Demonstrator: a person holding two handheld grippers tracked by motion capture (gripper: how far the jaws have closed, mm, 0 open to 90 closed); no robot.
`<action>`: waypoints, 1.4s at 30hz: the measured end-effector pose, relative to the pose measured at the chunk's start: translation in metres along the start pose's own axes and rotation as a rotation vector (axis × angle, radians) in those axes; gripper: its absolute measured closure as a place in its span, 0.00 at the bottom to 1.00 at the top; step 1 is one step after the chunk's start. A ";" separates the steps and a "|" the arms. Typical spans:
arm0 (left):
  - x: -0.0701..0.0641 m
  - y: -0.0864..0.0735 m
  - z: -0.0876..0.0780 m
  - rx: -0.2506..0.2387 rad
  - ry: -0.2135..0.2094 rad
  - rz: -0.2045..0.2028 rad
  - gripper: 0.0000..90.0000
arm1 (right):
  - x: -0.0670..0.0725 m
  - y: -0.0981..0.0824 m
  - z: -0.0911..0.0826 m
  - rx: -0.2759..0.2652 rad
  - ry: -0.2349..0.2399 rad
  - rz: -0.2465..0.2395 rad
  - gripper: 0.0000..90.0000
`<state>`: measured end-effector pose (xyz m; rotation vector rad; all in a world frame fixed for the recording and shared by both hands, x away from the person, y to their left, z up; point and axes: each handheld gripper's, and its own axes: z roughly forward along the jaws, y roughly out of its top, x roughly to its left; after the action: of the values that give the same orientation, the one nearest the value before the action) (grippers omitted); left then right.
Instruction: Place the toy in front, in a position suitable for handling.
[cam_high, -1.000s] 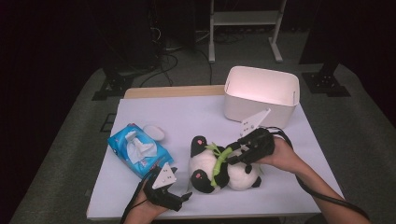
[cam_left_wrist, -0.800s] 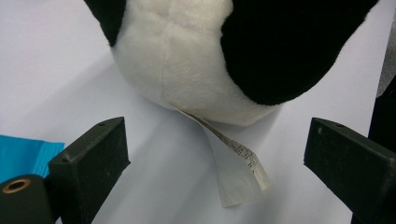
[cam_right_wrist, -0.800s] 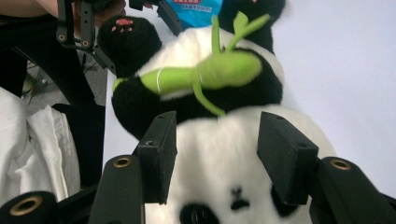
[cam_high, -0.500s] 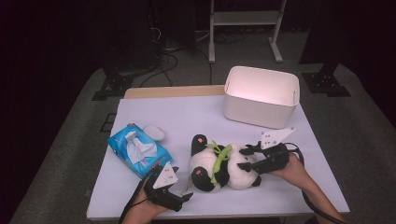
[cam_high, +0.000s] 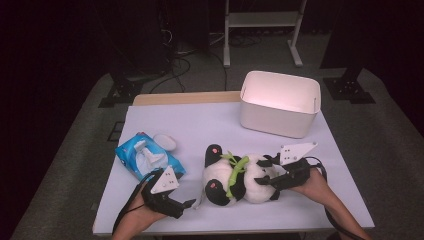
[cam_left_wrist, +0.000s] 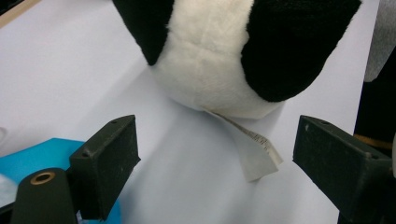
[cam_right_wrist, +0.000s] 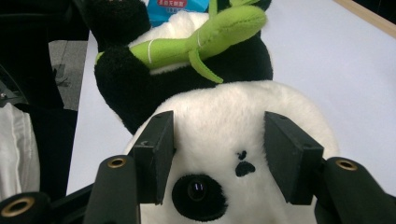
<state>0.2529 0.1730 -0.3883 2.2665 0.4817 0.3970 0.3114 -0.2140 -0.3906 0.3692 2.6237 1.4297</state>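
A black and white panda plush (cam_high: 235, 177) holding a green bamboo stalk (cam_high: 234, 170) lies on its side on the white table (cam_high: 200, 125). My right gripper (cam_high: 264, 171) is at its head. In the right gripper view the jaws stand on either side of the white face (cam_right_wrist: 219, 135) and have just been opening; the pads (cam_right_wrist: 159, 158) look free of the fur. My left gripper (cam_high: 186, 205) is open at the plush's bottom end (cam_left_wrist: 210, 56). Its jaws have just closed a little, and the white sewn-in tag (cam_left_wrist: 254, 158) lies on the table between them, untouched.
A white bin (cam_high: 275, 120) stands at the back right of the table. A blue pack of wipes (cam_high: 145, 157) and a small white oval thing (cam_high: 166, 141) lie at the left, close to my left hand. The table's near edge runs just under both hands.
My right gripper has come down and to the right from the panda's middle to its head, and the plush has settled flat on the table. My left gripper has lifted slightly.
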 end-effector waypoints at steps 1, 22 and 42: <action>0.004 0.001 -0.004 0.016 0.003 0.018 0.15 | 0.000 0.000 0.000 0.002 0.000 0.000 0.49; 0.067 0.011 -0.052 0.138 0.058 0.117 0.43 | 0.002 0.000 0.002 0.007 -0.007 -0.030 0.44; 0.112 0.006 -0.034 0.282 0.031 0.141 0.71 | 0.002 0.000 0.002 0.007 -0.009 -0.039 0.41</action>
<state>0.3387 0.2418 -0.3467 2.5806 0.4157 0.4603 0.3096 -0.2115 -0.3921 0.3221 2.6147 1.4032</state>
